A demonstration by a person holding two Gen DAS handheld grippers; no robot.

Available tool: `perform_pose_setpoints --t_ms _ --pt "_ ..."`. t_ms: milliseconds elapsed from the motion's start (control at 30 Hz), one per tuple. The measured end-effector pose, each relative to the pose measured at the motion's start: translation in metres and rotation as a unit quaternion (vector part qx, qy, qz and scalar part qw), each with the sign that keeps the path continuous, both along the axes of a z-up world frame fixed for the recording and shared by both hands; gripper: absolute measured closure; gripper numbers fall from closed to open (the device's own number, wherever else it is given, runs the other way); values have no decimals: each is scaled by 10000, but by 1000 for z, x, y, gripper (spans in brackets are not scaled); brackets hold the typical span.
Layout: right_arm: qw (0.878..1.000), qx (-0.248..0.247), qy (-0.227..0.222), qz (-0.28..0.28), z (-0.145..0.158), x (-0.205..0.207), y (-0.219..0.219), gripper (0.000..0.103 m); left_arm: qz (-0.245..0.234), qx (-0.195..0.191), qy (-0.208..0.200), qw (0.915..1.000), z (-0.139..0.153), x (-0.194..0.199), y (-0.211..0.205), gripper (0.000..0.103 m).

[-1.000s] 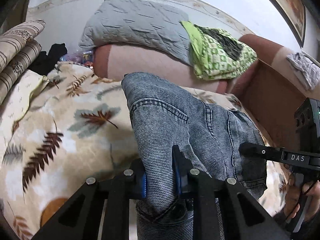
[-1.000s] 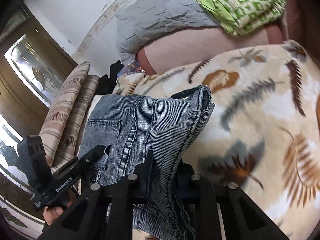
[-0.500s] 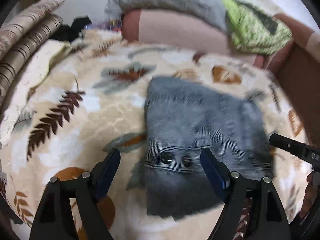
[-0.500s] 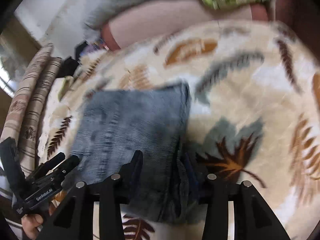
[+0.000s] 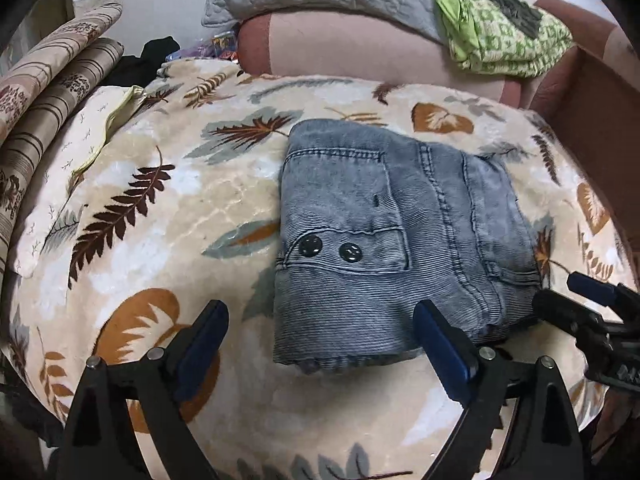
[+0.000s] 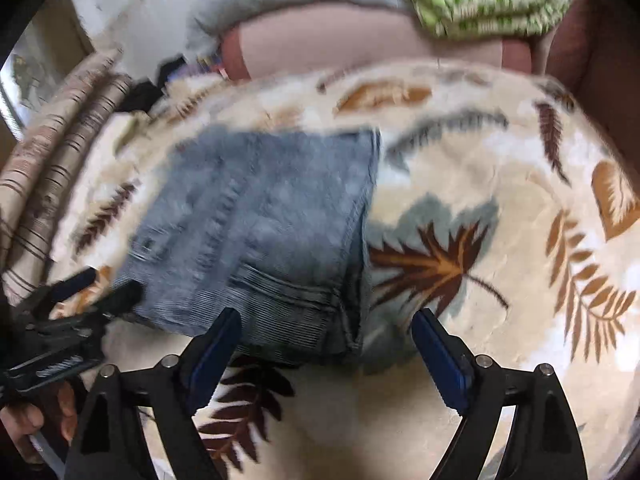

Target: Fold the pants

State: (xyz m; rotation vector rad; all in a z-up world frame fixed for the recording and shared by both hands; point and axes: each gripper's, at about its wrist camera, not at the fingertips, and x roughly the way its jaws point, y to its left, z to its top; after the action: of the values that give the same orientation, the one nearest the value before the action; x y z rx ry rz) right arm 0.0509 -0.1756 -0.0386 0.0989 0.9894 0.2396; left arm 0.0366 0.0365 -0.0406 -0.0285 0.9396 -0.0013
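The denim pants (image 5: 396, 236) are seen folded into a compact square at frame centre on the leaf-print blanket (image 5: 168, 216) — released, since the left gripper (image 5: 320, 344) and right gripper (image 6: 326, 344) have just been spreading their jaws, nothing pinched — so folding is judged essentially done.

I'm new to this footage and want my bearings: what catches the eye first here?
The folded grey-blue denim pants lie flat mid-blanket, two dark snaps showing on top. The leaf-print blanket spreads under them. The left gripper and right gripper, jaws just opened, stand wide and empty at the pants' near edge.
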Motion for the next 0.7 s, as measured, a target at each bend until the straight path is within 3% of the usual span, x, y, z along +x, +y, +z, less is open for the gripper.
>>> perform_pose_setpoints --t_ms 33,100,167,233,300,433,700 --pt "10000 41 -46 26 0 -2 1 2 28 19 63 10000 -6 1 -1 9" --pt "9996 -221 135 69 -19 -1 7 0 79 58 286 9995 -20 8 -3 9" --pt "9925 -834 881 117 -56 11 15 0 119 -46 288 9995 -19 6 0 9" --pt "9948 -836 537 216 -44 2 19 0 122 -68 204 9997 -9 2 1 9" --pt "9985 -274 424 219 -29 -6 12 0 116 30 89 9999 0 -3 0 9" --pt "9998 -15 -50 -178 -5 -26 -9 0 107 41 -90 9999 13 -14 -4 9" --pt "9898 350 -1073 -868 22 -65 -58 0 108 82 -433 9990 31 -33 -16 9"
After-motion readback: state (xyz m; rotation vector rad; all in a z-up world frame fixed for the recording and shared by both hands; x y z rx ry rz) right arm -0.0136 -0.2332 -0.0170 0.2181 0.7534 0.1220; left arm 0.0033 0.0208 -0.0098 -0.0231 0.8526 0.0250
